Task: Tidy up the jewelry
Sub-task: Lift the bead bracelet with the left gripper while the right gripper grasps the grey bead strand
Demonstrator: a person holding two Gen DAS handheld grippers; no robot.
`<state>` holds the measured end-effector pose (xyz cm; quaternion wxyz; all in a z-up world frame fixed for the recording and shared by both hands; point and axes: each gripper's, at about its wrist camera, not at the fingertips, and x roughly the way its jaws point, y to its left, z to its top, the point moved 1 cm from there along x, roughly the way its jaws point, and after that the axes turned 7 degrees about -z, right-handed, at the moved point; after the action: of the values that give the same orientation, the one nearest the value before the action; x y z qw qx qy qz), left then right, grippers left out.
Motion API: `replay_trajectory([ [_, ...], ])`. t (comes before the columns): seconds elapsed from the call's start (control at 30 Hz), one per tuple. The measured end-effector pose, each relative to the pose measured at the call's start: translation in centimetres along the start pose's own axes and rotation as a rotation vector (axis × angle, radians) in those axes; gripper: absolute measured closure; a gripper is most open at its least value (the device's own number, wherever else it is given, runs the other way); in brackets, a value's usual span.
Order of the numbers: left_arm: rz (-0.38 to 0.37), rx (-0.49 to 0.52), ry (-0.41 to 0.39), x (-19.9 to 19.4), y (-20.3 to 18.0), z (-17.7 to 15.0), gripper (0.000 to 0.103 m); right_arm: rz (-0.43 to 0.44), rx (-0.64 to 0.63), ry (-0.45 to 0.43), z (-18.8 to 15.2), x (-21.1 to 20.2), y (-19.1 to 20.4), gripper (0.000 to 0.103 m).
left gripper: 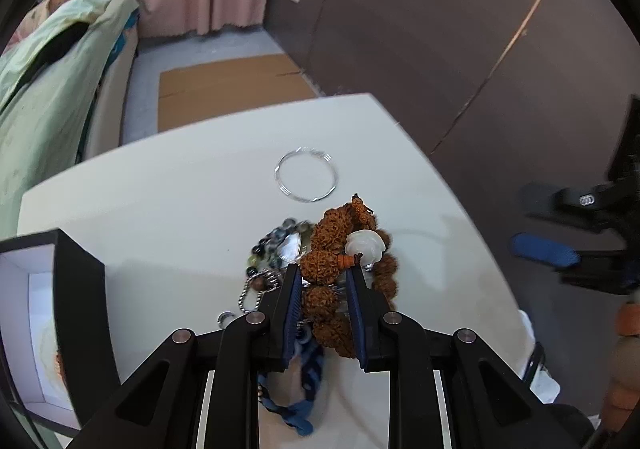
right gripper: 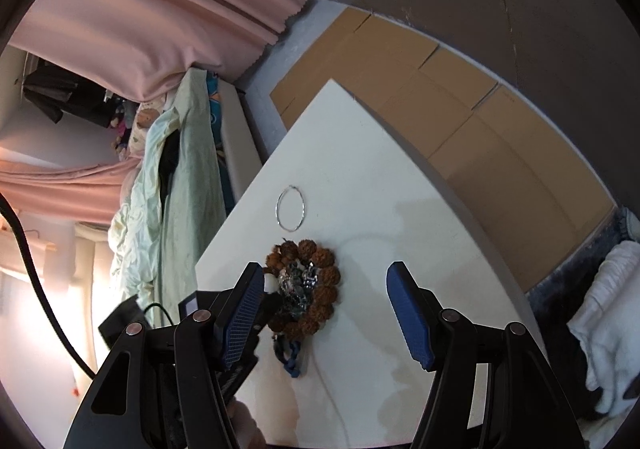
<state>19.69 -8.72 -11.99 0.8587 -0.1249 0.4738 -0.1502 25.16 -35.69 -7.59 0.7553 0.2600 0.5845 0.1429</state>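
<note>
A bracelet of big brown knobbly seed beads [left gripper: 330, 245] with a white stone [left gripper: 365, 243] lies on the white table [left gripper: 160, 209] over a heap of smaller jewelry: dark glass beads [left gripper: 276, 239], a silver chain [left gripper: 256, 285] and a blue cord [left gripper: 298, 405]. My left gripper [left gripper: 325, 277] has its blue pads on either side of the brown beads and is shut on them. A thin silver bangle [left gripper: 307, 179] lies farther back. In the right wrist view my right gripper [right gripper: 326, 289] is open and empty above the same bracelet [right gripper: 320, 281]; the bangle [right gripper: 291, 208] lies beyond it.
An open black jewelry box [left gripper: 60, 321] with a white lining stands at the table's left. A bed with green bedding [left gripper: 44, 97] is beyond on the left. Cardboard [right gripper: 440, 97] lies on the floor. The right gripper [left gripper: 592, 249] shows at the right in the left wrist view.
</note>
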Motion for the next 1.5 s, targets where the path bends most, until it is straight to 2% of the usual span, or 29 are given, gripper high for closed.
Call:
replay_trajectory([
  [0.1,-0.031,0.003,-0.028,-0.9,-0.6,0.3,0.079,-0.003,-0.008,0.008,-0.1,0.3,0.2,0.039],
  [0.13,-0.050,0.000,-0.040,-1.4,-0.8,0.4,0.084,-0.006,-0.013,0.008,-0.2,0.4,0.1,0.039],
  [0.27,-0.121,-0.003,-0.081,-3.1,-1.5,0.8,0.084,-0.020,-0.031,0.005,-0.5,0.6,0.4,0.039],
  [0.43,-0.150,0.010,-0.142,-5.5,-2.0,1.3,0.084,-0.042,-0.051,0.017,-0.8,1.2,0.9,0.041],
  [0.57,-0.139,0.005,-0.180,-7.2,-1.3,1.4,0.084,-0.051,-0.075,0.034,-1.1,2.0,1.3,0.047],
  [0.83,-0.108,-0.035,-0.229,-9.1,1.2,1.3,0.084,-0.079,-0.147,0.086,-1.8,4.6,3.1,0.069],
  [0.93,-0.097,-0.050,-0.240,-9.7,2.1,1.3,0.084,-0.096,-0.177,0.103,-2.0,5.8,3.7,0.074],
  [1.37,-0.076,-0.115,-0.261,-10.9,5.8,1.3,0.084,-0.140,-0.208,0.163,-2.2,9.6,4.9,0.075],
  [1.5,-0.064,-0.124,-0.263,-11.1,6.2,1.1,0.084,-0.153,-0.207,0.167,-2.0,10.2,4.9,0.083],
])
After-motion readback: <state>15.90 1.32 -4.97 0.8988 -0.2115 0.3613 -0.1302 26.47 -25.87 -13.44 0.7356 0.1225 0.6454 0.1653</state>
